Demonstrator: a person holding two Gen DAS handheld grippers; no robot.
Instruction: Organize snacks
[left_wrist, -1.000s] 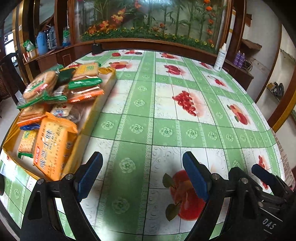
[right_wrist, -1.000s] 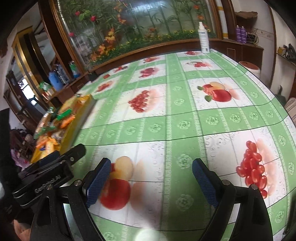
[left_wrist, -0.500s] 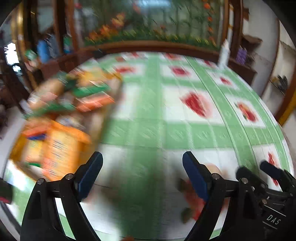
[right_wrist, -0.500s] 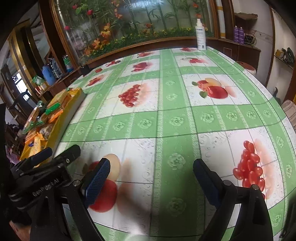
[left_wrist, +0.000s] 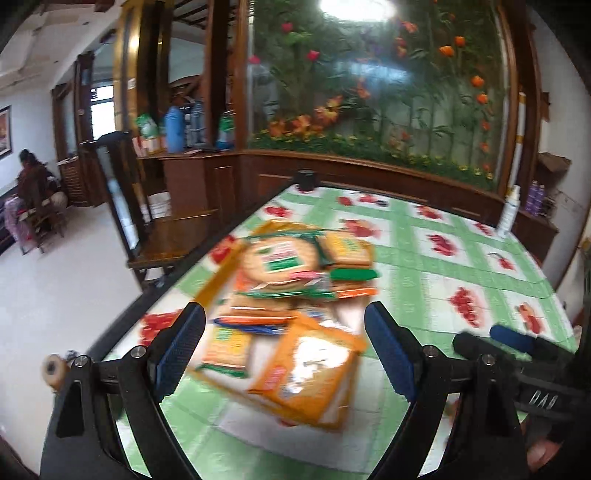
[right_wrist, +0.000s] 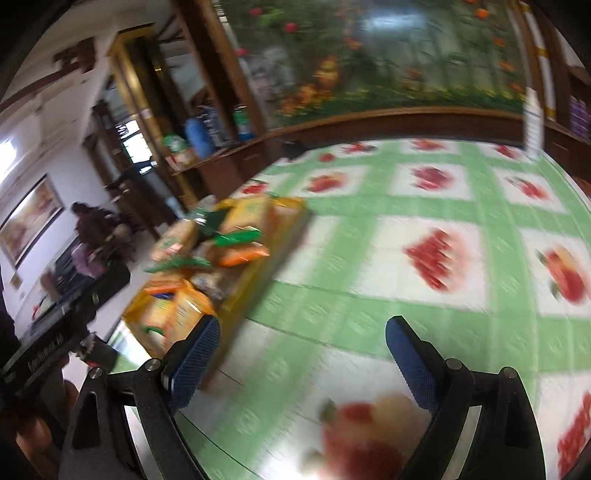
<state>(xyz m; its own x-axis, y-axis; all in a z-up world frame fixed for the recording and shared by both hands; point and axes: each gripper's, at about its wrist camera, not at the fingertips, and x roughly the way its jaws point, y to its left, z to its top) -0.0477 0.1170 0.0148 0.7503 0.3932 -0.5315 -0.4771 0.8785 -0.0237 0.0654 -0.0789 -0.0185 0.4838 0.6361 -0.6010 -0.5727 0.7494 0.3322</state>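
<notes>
Snacks (left_wrist: 295, 291) ahead between open left tongs (left_wrist: 284, 350)

The right gripper (right_wrist: 301, 363), its two blue-padded black fingers (right_wrist: 192, 363) spread wide with nothing between them, hangs above a desk covered in a green-and-white checked cloth printed with red fruit (right_wrist: 424, 206). Near the desk's left edge lies a heap of orange, yellow and green plastic snack packets (right_wrist: 218, 254) in a shallow yellow tray (right_wrist: 258, 280); motion blur hides their labels. The gripper's left finger stands just in front of the tray's near end. At the lower left edge of the view, part of the black left gripper (right_wrist: 55, 328) shows. Behind the desk runs dark wooden panelling under a flowered glass screen (right_wrist: 388, 55). A seated person (right_wrist: 92, 236) is visible in the room beyond.
</notes>
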